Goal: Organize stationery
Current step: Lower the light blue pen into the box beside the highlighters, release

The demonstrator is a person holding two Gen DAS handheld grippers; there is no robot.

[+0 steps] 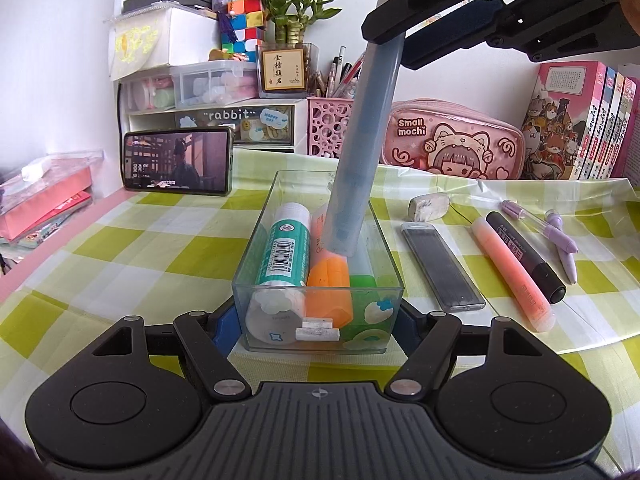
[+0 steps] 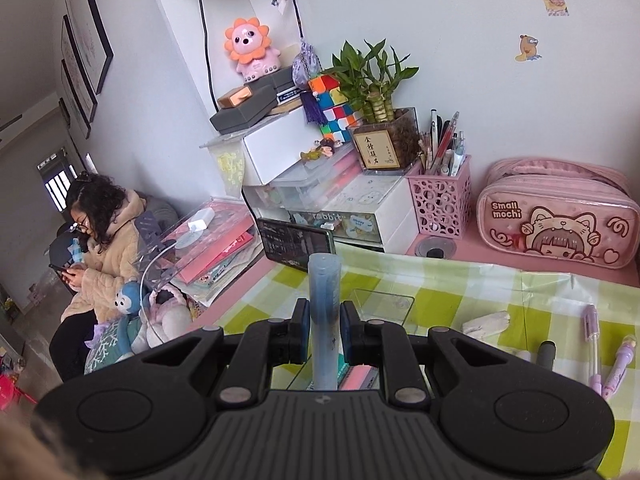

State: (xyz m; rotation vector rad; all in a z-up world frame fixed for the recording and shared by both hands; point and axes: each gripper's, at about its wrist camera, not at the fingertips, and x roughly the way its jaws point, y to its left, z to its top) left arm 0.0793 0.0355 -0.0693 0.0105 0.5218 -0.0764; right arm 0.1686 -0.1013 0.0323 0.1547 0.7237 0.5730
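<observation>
A clear plastic box [image 1: 256,256] stands on the green checked tablecloth, with a green-and-white glue stick [image 1: 284,256], an orange highlighter [image 1: 330,288] and a green item inside. My left gripper [image 1: 316,320] is shut on the box's near end, one finger on each side wall. My right gripper [image 1: 390,36] comes in from the upper right and is shut on a blue-grey translucent marker [image 1: 364,140]. The marker stands steeply, its lower end inside the box on the orange highlighter. In the right wrist view the marker [image 2: 324,300] is clamped upright in my right gripper [image 2: 324,322].
Right of the box lie a white eraser [image 1: 430,207], a grey lead case [image 1: 442,266], a peach highlighter [image 1: 512,272], a black marker [image 1: 526,258] and purple pens [image 1: 560,240]. Behind are a phone [image 1: 178,160], a pink pen holder [image 1: 328,124], a pink pencil case [image 1: 452,140] and books [image 1: 580,120]. A person [image 2: 104,240] sits off the table's left.
</observation>
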